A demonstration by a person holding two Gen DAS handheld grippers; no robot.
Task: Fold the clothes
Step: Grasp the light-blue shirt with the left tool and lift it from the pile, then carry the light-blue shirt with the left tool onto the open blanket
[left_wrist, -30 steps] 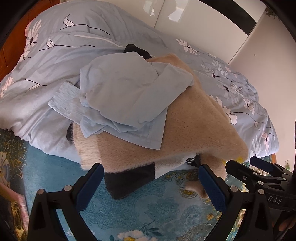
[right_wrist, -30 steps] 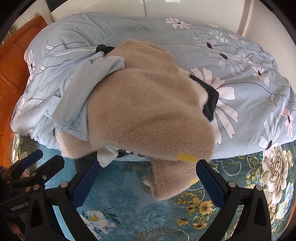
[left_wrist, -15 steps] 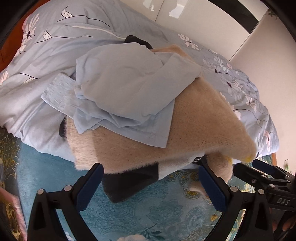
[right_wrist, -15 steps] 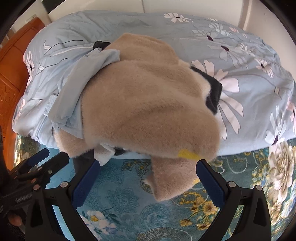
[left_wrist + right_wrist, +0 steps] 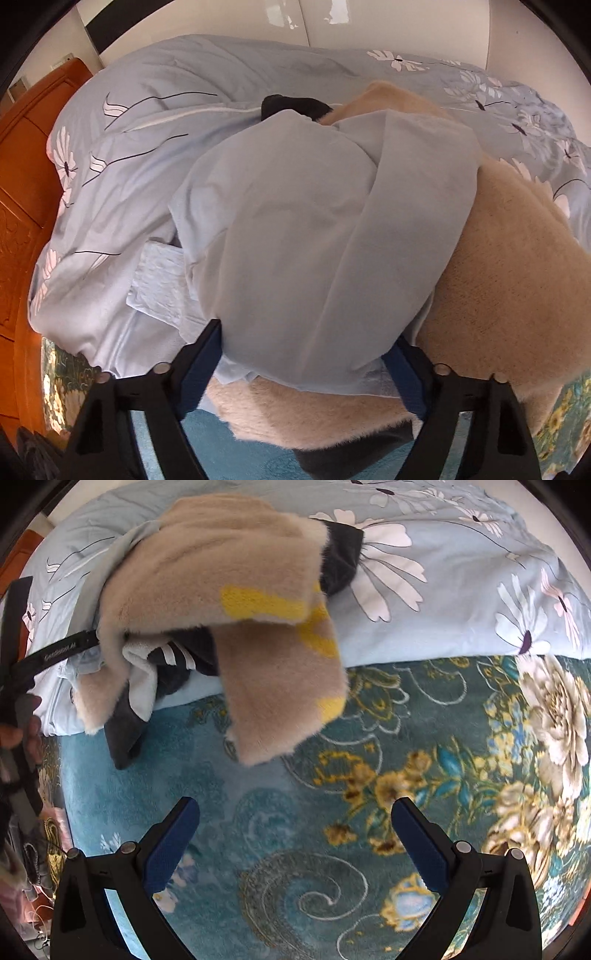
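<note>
A heap of clothes lies on the bed. On top is a light blue shirt, spread over a beige fleece sweater. A dark garment peeks out behind the heap. My left gripper is open, pushed up against the shirt's near edge, and the cloth bulges between its fingers. In the right wrist view the sweater, marked with yellow, hangs over the bed edge above a dark white-striped garment. My right gripper is open over the teal blanket, below the sweater's hanging flap, with nothing in it.
The clothes rest on a pale blue flowered duvet with a teal floral blanket in front of it. Orange wooden furniture stands at the left. White cupboard doors are behind the bed. A hand holds the left tool's black body.
My left gripper has moved forward to the heap, so the blue shirt now fills its view. My right gripper has drawn back and tipped down toward the blanket. Both stayed open.
</note>
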